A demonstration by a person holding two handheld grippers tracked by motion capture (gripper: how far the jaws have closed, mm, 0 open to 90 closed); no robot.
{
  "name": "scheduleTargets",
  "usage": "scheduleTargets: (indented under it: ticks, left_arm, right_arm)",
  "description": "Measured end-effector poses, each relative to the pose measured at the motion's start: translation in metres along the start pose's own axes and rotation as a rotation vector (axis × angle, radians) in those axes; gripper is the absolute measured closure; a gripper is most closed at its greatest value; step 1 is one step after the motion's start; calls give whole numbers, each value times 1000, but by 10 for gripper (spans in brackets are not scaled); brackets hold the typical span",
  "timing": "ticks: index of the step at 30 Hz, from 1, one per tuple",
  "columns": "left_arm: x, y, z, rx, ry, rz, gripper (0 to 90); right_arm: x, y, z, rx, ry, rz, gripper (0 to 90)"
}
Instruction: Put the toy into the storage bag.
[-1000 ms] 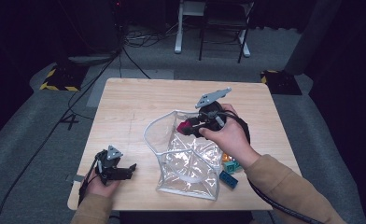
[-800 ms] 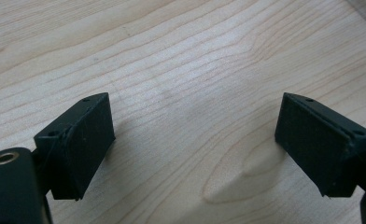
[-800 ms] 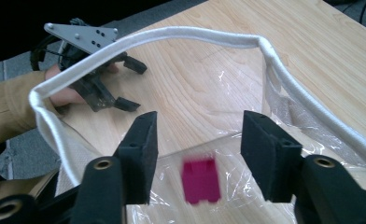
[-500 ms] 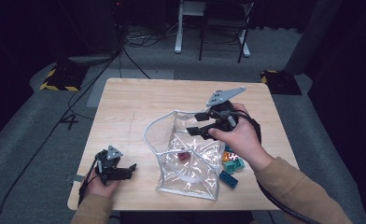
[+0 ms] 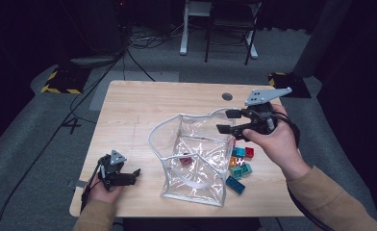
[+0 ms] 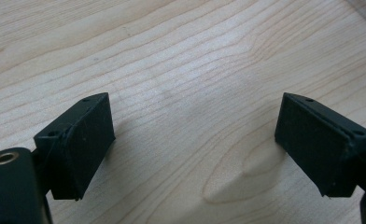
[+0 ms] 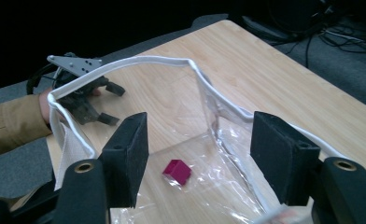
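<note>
While the right tool is held above the far right corner of the clear bag, we see its jaws spread, having just been opening, with nothing between them. In the right gripper view the same tool looks down into the bag over the white rim.

The magenta brick lies on the bag floor, below and between the two black pads without touching either. In the high view we find this brick near the middle of the bag, seen through the clear wall. It is a short block; its slightly longer side runs on a diagonal across the right gripper view, from lower left to upper right, and whether its studs face up we cannot tell.

The bag stands upright on the wooden worktop, mouth open upward, its long axis running from the near edge toward the far right.

Further bricks, teal, orange, red and blue, lie on the worktop just beside the right wall of the bag, near the right hand.

The left tool rests at the near left corner of the worktop, well apart from the bag. In the left gripper view its jaws stand released and wide, with bare wood between them
</note>
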State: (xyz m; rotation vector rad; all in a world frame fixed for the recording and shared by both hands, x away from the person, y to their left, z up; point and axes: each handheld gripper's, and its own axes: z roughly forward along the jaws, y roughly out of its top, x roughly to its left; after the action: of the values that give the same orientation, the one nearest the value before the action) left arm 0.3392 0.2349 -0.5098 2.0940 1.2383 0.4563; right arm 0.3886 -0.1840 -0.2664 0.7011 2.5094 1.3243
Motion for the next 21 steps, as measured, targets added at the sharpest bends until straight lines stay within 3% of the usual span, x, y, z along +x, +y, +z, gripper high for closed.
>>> scheduleTargets:
  ticks: [8, 21]
  left_arm:
    - [0, 0, 0, 0, 0, -1, 122]
    - [0, 0, 0, 0, 0, 0, 123]
  right_arm:
    - [-16, -13, -26, -31, -57, 30, 377]
    - [-54, -51, -46, -38, -149, 102, 378]
